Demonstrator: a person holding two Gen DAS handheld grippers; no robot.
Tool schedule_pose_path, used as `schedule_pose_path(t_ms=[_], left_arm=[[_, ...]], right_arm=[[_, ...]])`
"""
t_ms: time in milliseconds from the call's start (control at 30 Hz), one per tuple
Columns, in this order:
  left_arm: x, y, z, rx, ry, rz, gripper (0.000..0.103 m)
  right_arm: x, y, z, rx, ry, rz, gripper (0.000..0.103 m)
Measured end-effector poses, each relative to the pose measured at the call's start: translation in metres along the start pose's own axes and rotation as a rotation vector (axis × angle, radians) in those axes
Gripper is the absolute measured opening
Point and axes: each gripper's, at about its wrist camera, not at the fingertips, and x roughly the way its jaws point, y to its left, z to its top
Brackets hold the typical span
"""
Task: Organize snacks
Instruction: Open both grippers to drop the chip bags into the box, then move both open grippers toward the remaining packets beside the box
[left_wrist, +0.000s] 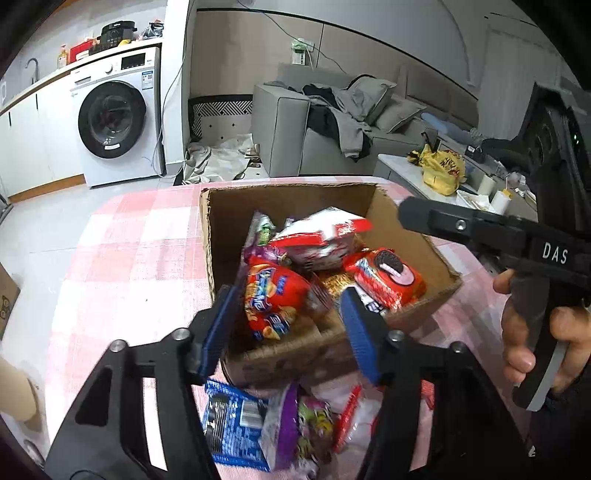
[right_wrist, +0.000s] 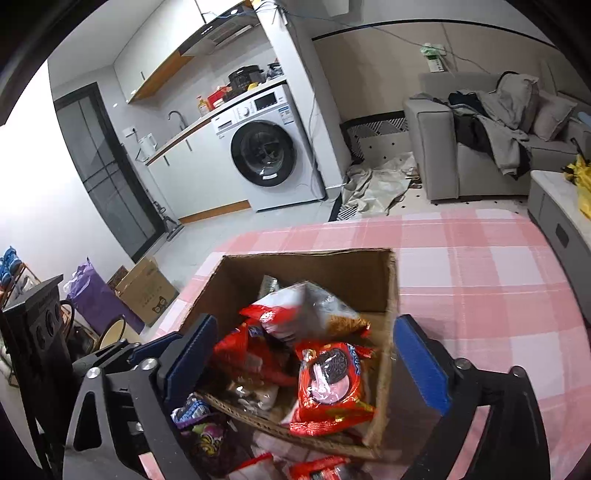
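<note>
An open cardboard box (left_wrist: 295, 199) sits on the pink checked tablecloth (left_wrist: 129, 266) and holds several snack packs, among them a red Oreo pack (left_wrist: 388, 277) and a red-and-white bag (left_wrist: 325, 236). My left gripper (left_wrist: 291, 325) is open above the box's near wall, with a red chip bag (left_wrist: 273, 295) lying between its blue pads. Loose snacks lie in front of the box, including a blue Oreo pack (left_wrist: 232, 421). My right gripper (right_wrist: 306, 358) is open above the box (right_wrist: 388, 288), over the red Oreo pack (right_wrist: 332, 384). It also shows in the left wrist view (left_wrist: 480, 229).
A washing machine (left_wrist: 114, 118) stands at the back left, and a grey sofa (left_wrist: 332, 122) with clothes at the back. A side table with a yellow bag (left_wrist: 441, 170) is on the right. Boxes and a purple bag (right_wrist: 92, 295) sit on the floor.
</note>
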Motion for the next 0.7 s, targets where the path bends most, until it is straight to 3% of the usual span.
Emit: schedule_pose_path(t_ms=[67, 100, 300, 367, 400, 700], left_arm=[[-0.011, -0.005, -0.006, 0.006, -0.011, -0.013, 0.073], [-0.019, -0.008, -0.01, 0.012, -0.019, -0.008, 0.084], [-0.05, -0.016, -0.029, 0.021, -0.048, 0.041, 0.09], [-0.06, -0.015, -0.036, 0.013, -0.054, 0.048, 0.095], [-0.065, -0.012, -0.04, 0.01, -0.06, 0.055, 0.102], [-0.096, -0.004, -0.078, 0.022, -0.064, 0.091, 0.102]], right_arm=[[-0.009, -0.003, -0.005, 0.002, 0.0, -0.012, 0.102], [-0.012, -0.004, -0.008, -0.003, 0.003, -0.014, 0.102], [-0.031, -0.002, -0.028, -0.057, 0.027, -0.028, 0.103], [-0.036, 0.002, -0.037, -0.076, 0.028, -0.033, 0.103], [-0.038, 0.003, -0.041, -0.083, 0.031, -0.033, 0.103], [-0.04, 0.011, -0.079, -0.118, 0.095, -0.058, 0.103]])
